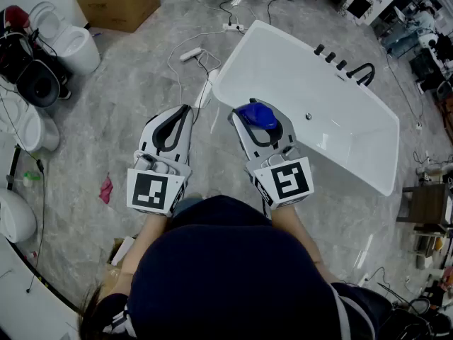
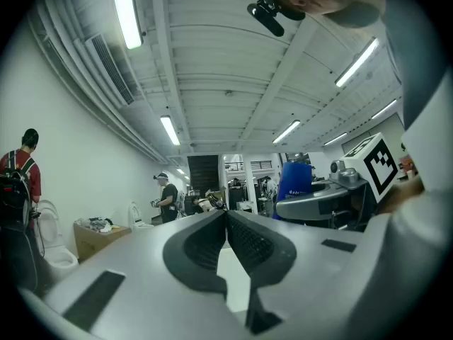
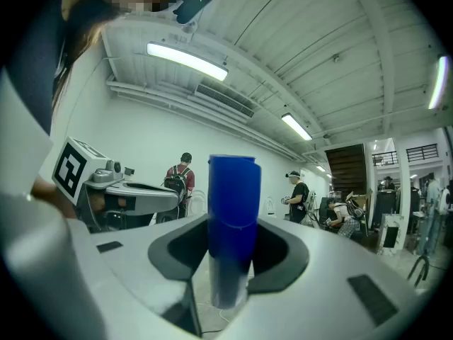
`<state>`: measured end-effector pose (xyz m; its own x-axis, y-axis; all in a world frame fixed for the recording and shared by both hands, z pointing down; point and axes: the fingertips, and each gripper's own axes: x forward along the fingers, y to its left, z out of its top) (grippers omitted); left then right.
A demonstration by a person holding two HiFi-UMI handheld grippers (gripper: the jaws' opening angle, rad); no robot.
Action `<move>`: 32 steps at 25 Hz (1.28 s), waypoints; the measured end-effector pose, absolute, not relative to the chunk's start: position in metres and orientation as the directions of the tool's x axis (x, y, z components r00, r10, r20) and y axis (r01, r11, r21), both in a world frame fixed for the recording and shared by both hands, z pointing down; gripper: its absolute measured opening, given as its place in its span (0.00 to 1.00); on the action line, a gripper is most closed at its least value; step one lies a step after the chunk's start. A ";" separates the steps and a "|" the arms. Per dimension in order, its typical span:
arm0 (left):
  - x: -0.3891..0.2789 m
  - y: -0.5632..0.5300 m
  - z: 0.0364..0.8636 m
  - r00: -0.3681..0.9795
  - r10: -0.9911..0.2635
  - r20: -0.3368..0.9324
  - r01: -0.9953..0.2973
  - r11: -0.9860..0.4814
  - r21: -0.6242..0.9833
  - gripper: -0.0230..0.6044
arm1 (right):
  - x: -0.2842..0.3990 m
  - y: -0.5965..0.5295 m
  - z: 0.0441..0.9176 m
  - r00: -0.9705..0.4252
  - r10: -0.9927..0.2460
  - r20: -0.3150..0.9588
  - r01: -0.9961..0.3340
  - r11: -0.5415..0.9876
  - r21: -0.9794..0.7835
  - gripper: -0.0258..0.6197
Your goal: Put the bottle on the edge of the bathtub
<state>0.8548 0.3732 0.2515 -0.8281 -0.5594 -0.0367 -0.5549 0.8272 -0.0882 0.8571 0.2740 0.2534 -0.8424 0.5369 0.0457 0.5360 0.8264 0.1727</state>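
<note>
The right tool [image 3: 230, 250] is clamped on a blue bottle [image 3: 233, 204], its pads pressing the bottle's lower body. The left tool [image 2: 226, 225] has its jaws together on nothing. The bottle looks like smooth, stiff plastic, probably light and a bit slippery, so that low grip suits it. Its long axis stands roughly upright across the jaws, flat end up, by the near end of the white bathtub [image 1: 283, 62].

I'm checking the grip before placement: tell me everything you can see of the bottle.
The bottle is solid blue and plastic-looking, with a tall body and a flat top. It stands between the jaws of the right gripper, clamped at its sides by their dark pads, with its top sticking out past them. Nothing else touches it. In the head view it shows over the bathtub's near end.
</note>
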 end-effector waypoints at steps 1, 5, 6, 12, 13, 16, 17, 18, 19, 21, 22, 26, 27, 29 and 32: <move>0.855 0.371 0.254 -0.825 -0.564 -0.041 -0.559 0.824 -0.090 0.09 | 0.857 0.273 0.255 -0.840 0.541 0.043 0.540 0.825 0.167 0.30; 0.852 0.367 0.259 -0.822 -0.567 -0.046 -0.562 0.822 -0.089 0.09 | 0.851 0.270 0.261 -0.831 0.555 0.038 0.555 0.821 0.133 0.30; 0.850 0.368 0.260 -0.823 -0.567 -0.046 -0.562 0.823 -0.088 0.09 | 0.848 0.270 0.263 -0.830 0.557 0.041 0.557 0.821 0.127 0.30; 0.814 0.402 0.279 -0.856 -0.517 -0.004 -0.516 0.855 -0.056 0.09 | 0.813 0.284 0.271 -0.826 0.560 0.062 0.563 0.818 0.116 0.30; 0.805 0.407 0.283 -0.856 -0.517 -0.004 -0.516 0.855 -0.050 0.09 | 0.804 0.288 0.274 -0.827 0.558 0.067 0.562 0.818 0.117 0.30; 0.767 0.420 0.294 -0.849 -0.528 -0.011 -0.527 0.849 -0.032 0.09 | 0.768 0.300 0.283 -0.831 0.550 0.085 0.556 0.822 0.123 0.30; 0.752 0.423 0.295 -0.844 -0.536 -0.016 -0.535 0.844 -0.032 0.09 | 0.754 0.304 0.286 -0.834 0.545 0.088 0.552 0.824 0.127 0.30; 0.735 0.425 0.294 -0.837 -0.547 -0.023 -0.546 0.837 -0.035 0.09 | 0.737 0.308 0.288 -0.838 0.539 0.089 0.546 0.827 0.131 0.30; 0.717 0.426 0.292 -0.826 -0.562 -0.035 -0.561 0.827 -0.041 0.09 | 0.719 0.312 0.288 -0.842 0.532 0.087 0.539 0.831 0.137 0.30; 0.676 0.428 0.284 -0.798 -0.599 -0.064 -0.597 0.801 -0.054 0.09 | 0.676 0.322 0.288 -0.853 0.515 0.079 0.521 0.841 0.147 0.30; 0.654 0.430 0.281 -0.782 -0.619 -0.073 -0.615 0.786 -0.062 0.09 | 0.653 0.327 0.286 -0.859 0.506 0.076 0.511 0.846 0.150 0.30; 0.564 0.450 0.275 -0.733 -0.676 -0.069 -0.671 0.736 -0.084 0.09 | 0.565 0.355 0.282 -0.885 0.459 0.073 0.465 0.871 0.157 0.30; 0.544 0.457 0.274 -0.722 -0.689 -0.068 -0.683 0.725 -0.086 0.09 | 0.545 0.362 0.281 -0.893 0.444 0.072 0.450 0.878 0.161 0.30; 0.505 0.471 0.272 -0.699 -0.712 -0.064 -0.707 0.702 -0.090 0.09 | 0.511 0.375 0.281 -0.910 0.409 0.068 0.414 0.897 0.155 0.30; 0.456 0.483 0.272 -0.669 -0.740 -0.063 -0.736 0.672 -0.084 0.09 | 0.472 0.385 0.283 -0.933 0.353 0.073 0.360 0.923 0.134 0.30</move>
